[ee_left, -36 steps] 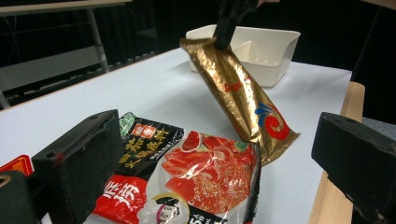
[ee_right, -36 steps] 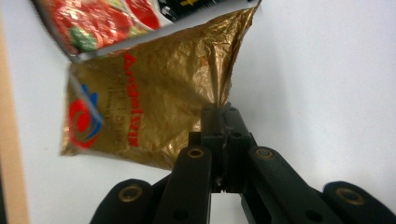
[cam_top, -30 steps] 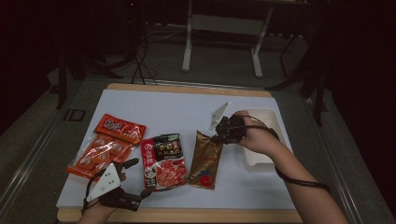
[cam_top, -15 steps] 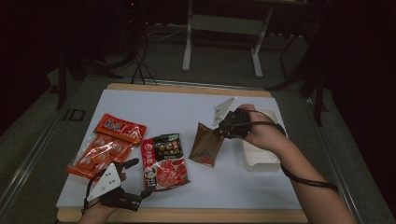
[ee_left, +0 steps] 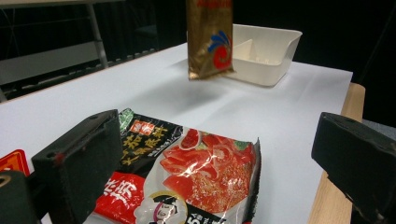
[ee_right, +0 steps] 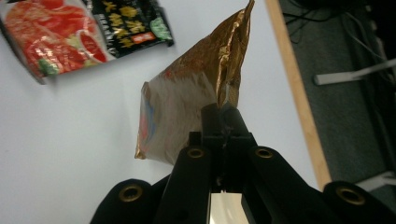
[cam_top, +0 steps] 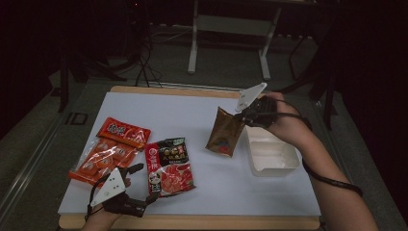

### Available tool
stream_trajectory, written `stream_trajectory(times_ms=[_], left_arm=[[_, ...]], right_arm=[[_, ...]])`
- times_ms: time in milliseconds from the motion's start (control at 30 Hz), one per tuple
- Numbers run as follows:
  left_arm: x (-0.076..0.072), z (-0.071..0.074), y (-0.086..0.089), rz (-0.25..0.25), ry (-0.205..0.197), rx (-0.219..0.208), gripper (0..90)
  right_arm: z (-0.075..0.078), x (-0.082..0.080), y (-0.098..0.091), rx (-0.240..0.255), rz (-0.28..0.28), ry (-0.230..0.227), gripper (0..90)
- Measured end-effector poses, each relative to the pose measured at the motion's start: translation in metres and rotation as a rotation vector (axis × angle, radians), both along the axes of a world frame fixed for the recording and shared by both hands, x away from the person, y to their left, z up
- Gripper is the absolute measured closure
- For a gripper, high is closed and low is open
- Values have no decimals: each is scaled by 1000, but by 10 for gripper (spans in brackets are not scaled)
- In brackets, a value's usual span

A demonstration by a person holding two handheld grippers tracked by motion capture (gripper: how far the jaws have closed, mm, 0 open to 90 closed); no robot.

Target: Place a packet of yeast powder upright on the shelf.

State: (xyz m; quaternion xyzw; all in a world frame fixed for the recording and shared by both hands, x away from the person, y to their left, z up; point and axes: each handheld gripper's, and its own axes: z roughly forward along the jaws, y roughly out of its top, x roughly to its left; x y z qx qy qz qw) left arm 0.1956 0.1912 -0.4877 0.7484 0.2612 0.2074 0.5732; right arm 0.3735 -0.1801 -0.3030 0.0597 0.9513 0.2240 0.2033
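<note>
Three packets and one tray are on or over the table (cam_top: 202, 108). The right gripper (cam_top: 244, 117) has its jaws clamped on the top edge of the gold packet (cam_top: 224, 132), which hangs clear of the white tabletop, just left of the white tray (cam_top: 274, 166). One red-and-black packet (cam_top: 168, 166) lies flat near the front edge, and an orange packet (cam_top: 108, 149) lies to its left. The left gripper (cam_top: 137, 185) rests at the front edge, jaws apart, holding nothing.

The left gripper view shows the tray's inner divider and the gold packet's printed face (ee_left: 210, 39). The right gripper view shows that packet's pale back (ee_right: 187, 116) and the pinched top edge.
</note>
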Motion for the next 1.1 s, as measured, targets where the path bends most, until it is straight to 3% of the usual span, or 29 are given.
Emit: stream_trajectory(times_ms=[133, 467, 1100], left_arm=[[-1, -1, 1, 6, 0, 4, 25], [-5, -1, 4, 19, 4, 7, 26], [-9, -3, 5, 31, 11, 15, 26]], right_arm=[[13, 8, -13, 22, -38, -25, 900], [28, 27, -39, 37, -121, -54, 900], [37, 57, -84, 77, -265, -100, 900]])
